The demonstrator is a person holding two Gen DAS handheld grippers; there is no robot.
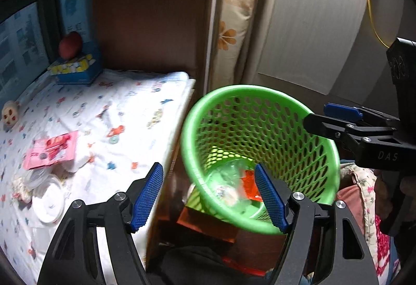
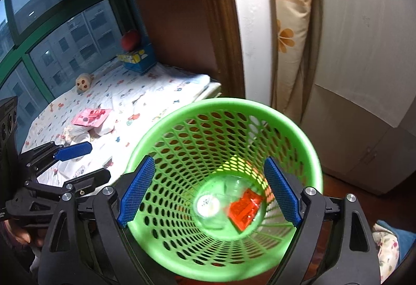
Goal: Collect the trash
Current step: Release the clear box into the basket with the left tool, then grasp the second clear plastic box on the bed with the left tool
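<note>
Beside the bed's right edge: a green mesh basket is seen tilted, its mouth turned toward both cameras.
Basket contents: a clear plastic cup and a red wrapper are seen at the bottom, touching each other.
Right gripper: the jaws are spread wide and nothing is held; the basket rim is framed between the blue pads.
Left gripper: the jaws are likewise held wide apart with nothing between them, over the bed edge and basket rim.
Bed: a pink packet, white lids and crumpled paper are left near the front-left part of the patterned sheet.
Far-left corner: a red apple is set on a blue box; a small round toy lies at the window-side edge.
</note>
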